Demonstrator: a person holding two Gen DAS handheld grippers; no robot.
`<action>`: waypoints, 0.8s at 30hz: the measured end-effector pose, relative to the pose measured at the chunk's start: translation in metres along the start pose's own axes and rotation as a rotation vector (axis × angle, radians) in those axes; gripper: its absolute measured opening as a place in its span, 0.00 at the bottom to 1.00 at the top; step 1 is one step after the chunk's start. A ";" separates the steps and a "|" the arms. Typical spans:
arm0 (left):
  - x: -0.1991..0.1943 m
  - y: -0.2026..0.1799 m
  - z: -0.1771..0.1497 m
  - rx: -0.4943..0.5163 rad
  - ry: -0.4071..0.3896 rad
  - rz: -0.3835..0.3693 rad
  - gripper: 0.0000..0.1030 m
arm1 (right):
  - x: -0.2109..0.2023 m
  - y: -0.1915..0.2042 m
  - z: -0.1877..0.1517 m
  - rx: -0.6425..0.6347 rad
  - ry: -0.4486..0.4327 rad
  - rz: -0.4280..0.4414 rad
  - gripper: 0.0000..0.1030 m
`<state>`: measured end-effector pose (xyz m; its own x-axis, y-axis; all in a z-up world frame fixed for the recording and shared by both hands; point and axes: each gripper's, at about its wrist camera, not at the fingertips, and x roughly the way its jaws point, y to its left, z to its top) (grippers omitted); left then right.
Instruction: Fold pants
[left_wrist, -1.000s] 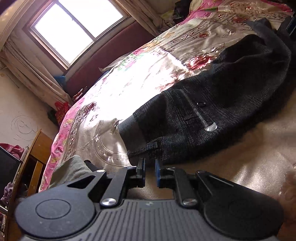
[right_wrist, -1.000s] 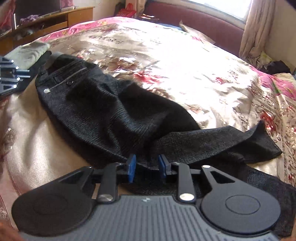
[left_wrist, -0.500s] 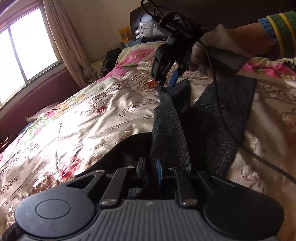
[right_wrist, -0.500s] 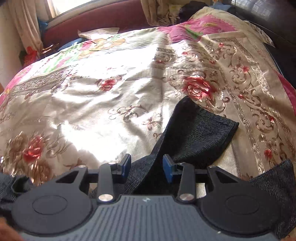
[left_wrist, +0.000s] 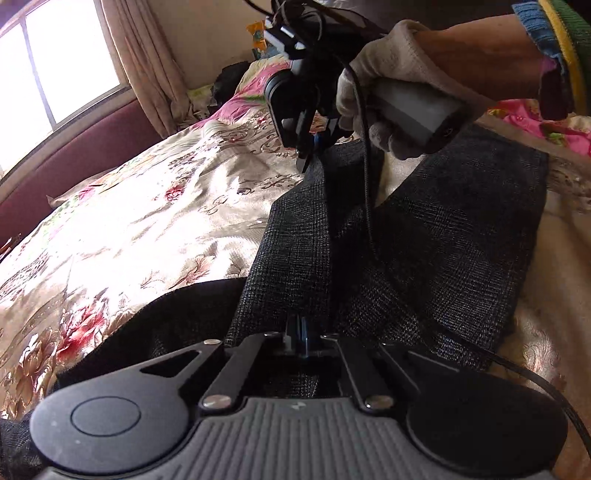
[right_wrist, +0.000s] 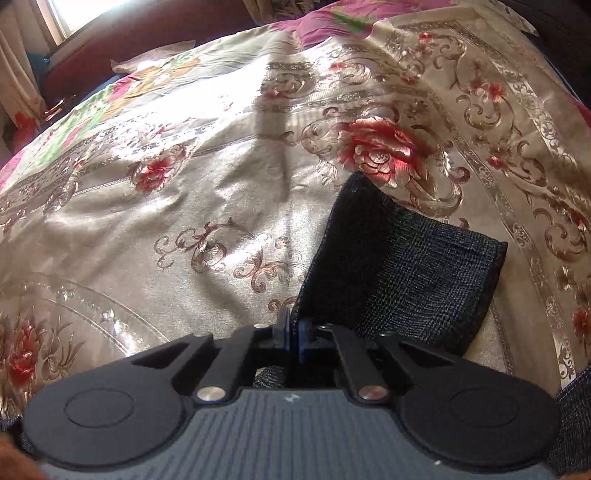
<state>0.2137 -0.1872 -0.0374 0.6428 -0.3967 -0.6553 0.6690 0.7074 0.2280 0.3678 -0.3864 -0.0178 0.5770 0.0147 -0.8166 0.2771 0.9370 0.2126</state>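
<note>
pants (left_wrist: 424, 236) leg now raised, dark plaid

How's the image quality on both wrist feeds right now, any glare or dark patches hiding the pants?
Left wrist view: the window is blown out, sunlight glares on the bedspread, and the pants near the left tool go almost black. Right wrist view: glare on the bedspread's middle, the pant leg's weave readable, fisheye bending at the edges.

Home bedroom. Bed (right_wrist: 207, 206) covered with shiny floral bedspread (left_wrist: 155, 221); padded maroon headboard (left_wrist: 74, 155) below daylight window (left_wrist: 55, 62); beige curtain (left_wrist: 147, 62) at its side; clutter heaped in far corner (left_wrist: 229, 79).
</note>
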 end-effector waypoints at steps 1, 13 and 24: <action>-0.002 0.002 0.002 -0.006 -0.003 0.003 0.18 | -0.014 -0.003 0.003 0.015 -0.026 0.031 0.04; -0.062 -0.004 0.018 0.049 -0.132 0.047 0.18 | -0.198 -0.087 -0.049 0.172 -0.403 0.279 0.04; -0.029 -0.073 -0.008 0.254 0.018 -0.035 0.18 | -0.119 -0.201 -0.155 0.537 -0.231 0.205 0.11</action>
<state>0.1429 -0.2230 -0.0405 0.6122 -0.4064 -0.6783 0.7647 0.5225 0.3771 0.1241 -0.5225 -0.0463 0.7944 0.0433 -0.6059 0.4561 0.6162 0.6421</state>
